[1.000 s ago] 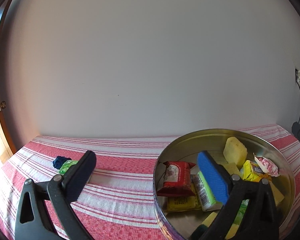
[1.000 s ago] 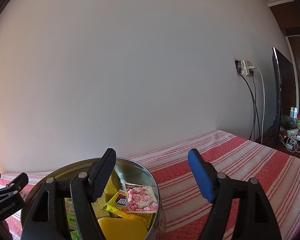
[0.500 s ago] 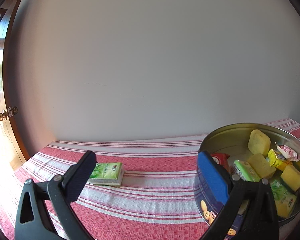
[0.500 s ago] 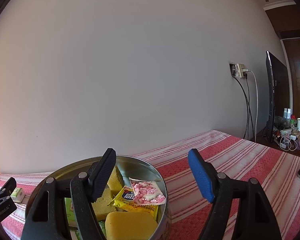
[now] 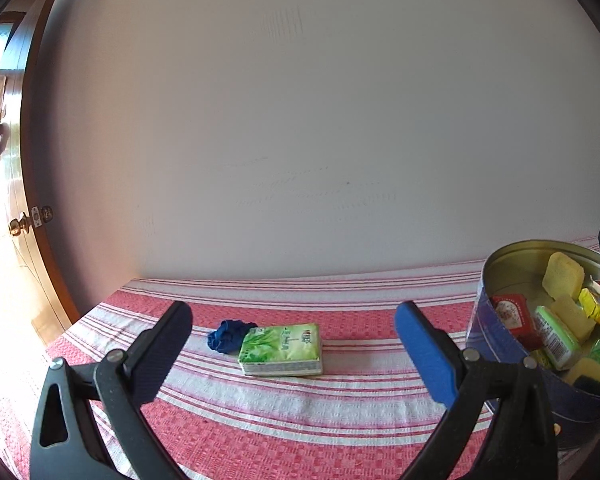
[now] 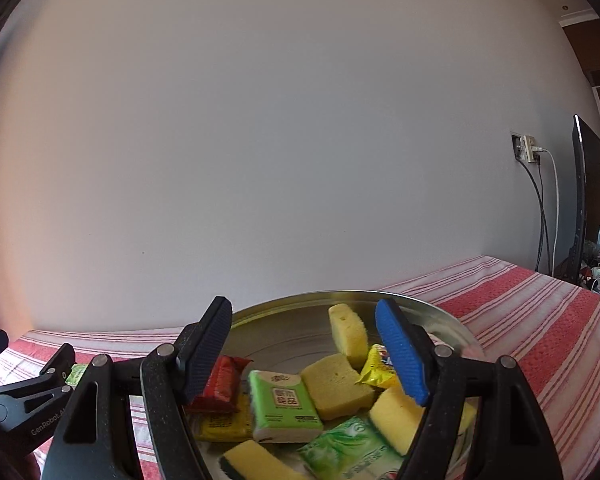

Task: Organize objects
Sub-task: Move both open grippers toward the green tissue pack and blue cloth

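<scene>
Your left claw stands wide apart with nothing between its pads, hovering low over the red-and-white striped cloth on the desk. Just ahead of it, framed between the black finger and the blue one, a green tissue pack lies flat on the cloth. A crumpled dark blue wrapper touches the pack's far left corner. At the right edge of this view stands the round metal tin, with yellow sponges, a red packet and a green-and-white packet inside it. A wooden door with a brass knob shows at far left.

From your right wrist, your right claw is also parted and holds nothing; it hangs just above the tin. Below its fingers the tin holds a light green tissue pack, a red snack packet, several yellow sponges, a yellow wrapper and a larger green packet. Your left claw shows at the lower left. On the right, a wall socket with cables and a dark screen stand beyond the cloth.
</scene>
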A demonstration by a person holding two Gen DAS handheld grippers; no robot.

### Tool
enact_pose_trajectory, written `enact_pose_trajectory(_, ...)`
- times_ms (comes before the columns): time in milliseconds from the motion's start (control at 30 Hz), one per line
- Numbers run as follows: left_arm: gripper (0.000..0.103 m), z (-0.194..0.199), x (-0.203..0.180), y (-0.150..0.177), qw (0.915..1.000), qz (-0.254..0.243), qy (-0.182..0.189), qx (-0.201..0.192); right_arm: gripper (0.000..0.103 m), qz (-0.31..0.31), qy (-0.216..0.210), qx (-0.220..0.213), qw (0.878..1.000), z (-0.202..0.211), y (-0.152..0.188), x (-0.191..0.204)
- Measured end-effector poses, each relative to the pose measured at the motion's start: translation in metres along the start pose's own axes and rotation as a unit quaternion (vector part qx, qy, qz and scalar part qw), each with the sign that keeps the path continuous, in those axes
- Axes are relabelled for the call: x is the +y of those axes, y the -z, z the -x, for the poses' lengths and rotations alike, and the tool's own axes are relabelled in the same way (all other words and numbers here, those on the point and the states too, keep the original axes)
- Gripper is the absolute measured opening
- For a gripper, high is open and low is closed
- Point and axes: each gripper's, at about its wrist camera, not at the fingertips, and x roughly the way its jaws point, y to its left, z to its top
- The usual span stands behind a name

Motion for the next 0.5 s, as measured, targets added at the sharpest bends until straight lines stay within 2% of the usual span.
enact_pose_trajectory(267,0.102,-0.020,0.051,0.004,0.9993,0.023,-0.024,0.014,0.076,0.010,-0.039,0.011,0.999,-0.007,0.009,0.058)
enact_pose_trajectory(500,0.102,-0.039,0.097,0.006,0.9976,0.041,-0.048,0.030,0.076,0.016,-0.059,0.035,0.998,-0.021,0.016,0.094)
